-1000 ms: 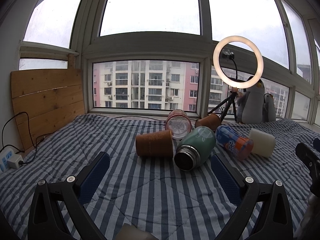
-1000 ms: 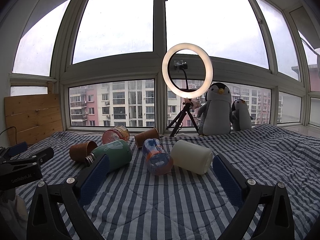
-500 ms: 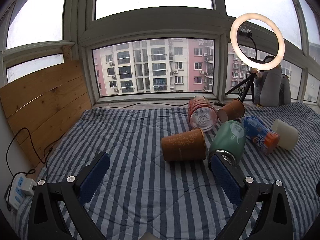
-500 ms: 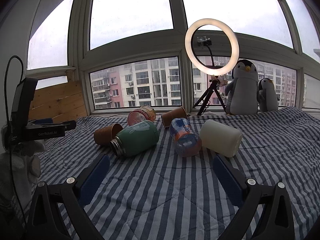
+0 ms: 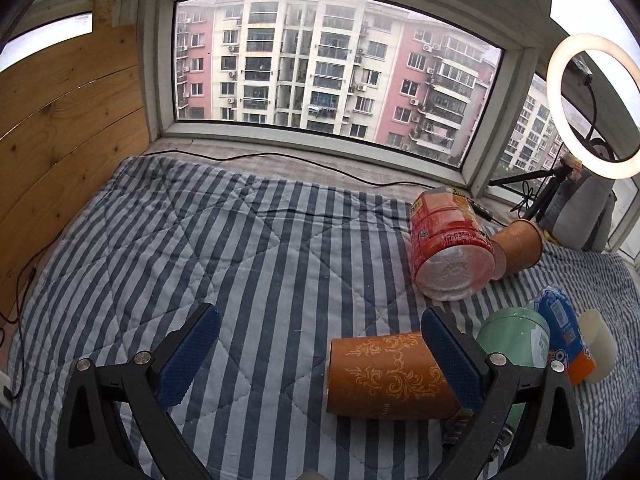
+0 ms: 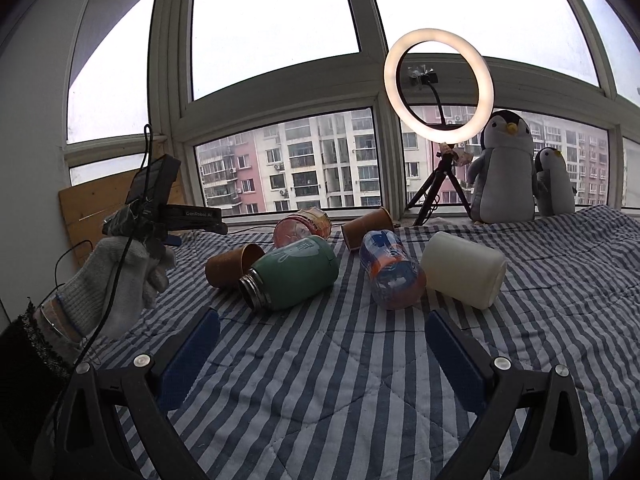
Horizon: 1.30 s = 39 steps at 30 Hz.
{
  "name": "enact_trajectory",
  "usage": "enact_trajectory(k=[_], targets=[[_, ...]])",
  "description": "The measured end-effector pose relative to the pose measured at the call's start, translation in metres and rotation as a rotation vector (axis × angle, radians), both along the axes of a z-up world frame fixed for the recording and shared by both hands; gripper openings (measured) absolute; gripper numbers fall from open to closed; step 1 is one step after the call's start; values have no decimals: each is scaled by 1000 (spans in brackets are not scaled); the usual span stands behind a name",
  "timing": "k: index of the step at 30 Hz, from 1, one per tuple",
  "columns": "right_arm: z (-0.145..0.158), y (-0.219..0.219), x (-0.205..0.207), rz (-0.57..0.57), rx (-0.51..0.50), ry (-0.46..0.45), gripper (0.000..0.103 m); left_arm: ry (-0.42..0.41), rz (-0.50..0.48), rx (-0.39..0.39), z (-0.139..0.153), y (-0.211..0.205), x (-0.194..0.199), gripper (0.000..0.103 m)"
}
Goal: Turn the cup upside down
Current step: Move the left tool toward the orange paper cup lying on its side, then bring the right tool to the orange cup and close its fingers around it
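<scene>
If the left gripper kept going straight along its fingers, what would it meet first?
Probably the striped quilt: the open left gripper points down at bare fabric. The brown patterned cup lies on its side just right of centre, at the right finger, so it might brush that; depth is unclear.

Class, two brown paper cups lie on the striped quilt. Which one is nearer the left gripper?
The brown cup with the gold scroll pattern, lying beside the left gripper's right finger. The other brown cup lies farther back, behind the red bottle.

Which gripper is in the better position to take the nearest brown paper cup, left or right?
Left. The left gripper is open just above the brown paper cup, which lies on its side. The right gripper is open too, but farther back from the cups.
</scene>
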State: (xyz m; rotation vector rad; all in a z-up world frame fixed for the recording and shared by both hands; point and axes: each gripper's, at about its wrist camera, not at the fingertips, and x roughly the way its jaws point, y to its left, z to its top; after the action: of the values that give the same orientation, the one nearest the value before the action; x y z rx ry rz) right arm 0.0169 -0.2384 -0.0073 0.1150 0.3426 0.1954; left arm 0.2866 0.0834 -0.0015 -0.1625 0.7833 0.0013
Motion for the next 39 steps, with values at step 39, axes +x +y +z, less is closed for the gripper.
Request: enact_trajectory(k=[39], targets=[[22,31,38,201,-35,153,102,-4,-68,-126,1,64,-121,91]])
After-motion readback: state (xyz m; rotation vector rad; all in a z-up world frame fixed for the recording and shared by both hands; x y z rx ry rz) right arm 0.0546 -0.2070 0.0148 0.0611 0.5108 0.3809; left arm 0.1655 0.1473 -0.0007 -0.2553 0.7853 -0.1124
